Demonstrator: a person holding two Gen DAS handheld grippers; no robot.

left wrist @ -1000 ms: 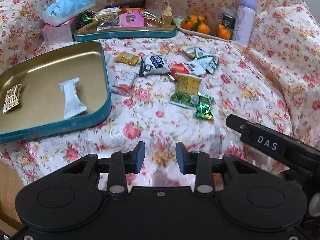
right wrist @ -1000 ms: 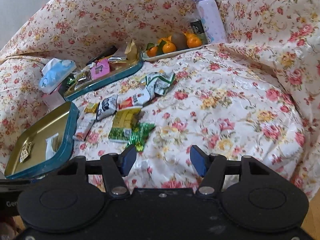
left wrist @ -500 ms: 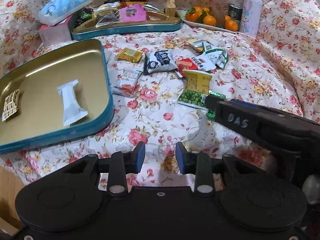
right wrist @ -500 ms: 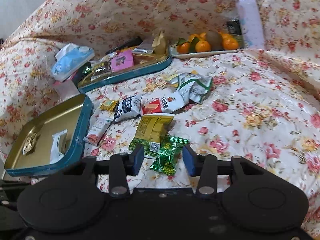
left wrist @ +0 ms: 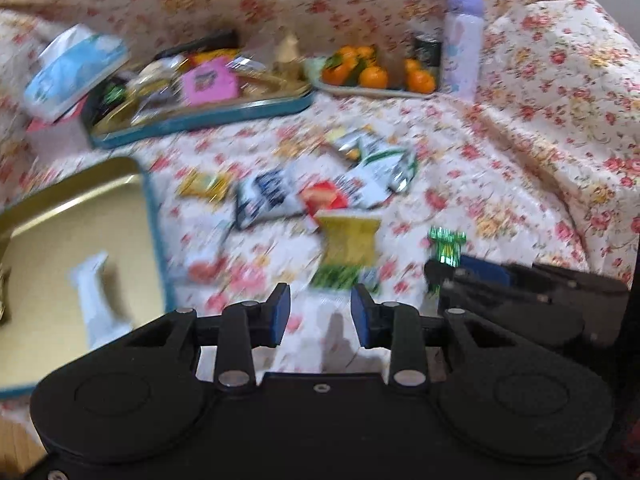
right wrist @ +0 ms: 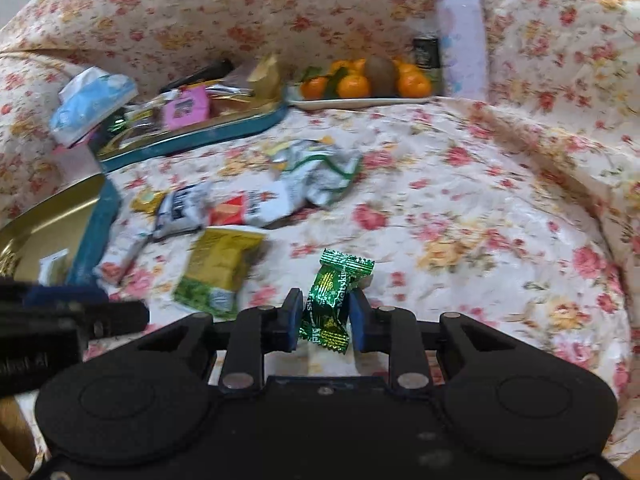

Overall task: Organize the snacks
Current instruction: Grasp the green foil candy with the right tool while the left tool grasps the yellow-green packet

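My right gripper (right wrist: 324,316) is shut on a green foil candy (right wrist: 334,294) and holds it above the floral cloth; the candy also shows in the left wrist view (left wrist: 446,246), at the tip of the right gripper (left wrist: 440,276). My left gripper (left wrist: 320,312) is open and empty, low over the cloth. Loose snack packets lie ahead: a yellow-green pack (right wrist: 218,268), a dark blue-white pack (right wrist: 180,210), a red pack (right wrist: 230,214) and white-green packs (right wrist: 320,172). The gold tray with a teal rim (left wrist: 154,240) at the left holds a white wrapped bar (left wrist: 94,300).
A second teal tray (left wrist: 208,114) full of snacks stands at the back, with a blue tissue pack (left wrist: 72,72) to its left. A plate of oranges (left wrist: 376,74), a dark can (left wrist: 426,50) and a lilac bottle (left wrist: 462,40) stand at the back right. Cloth folds rise on the right.
My right gripper closed on the green candy and lifted it off the cloth. My left gripper swung to the right, so the gold tray now sits further left in its view.
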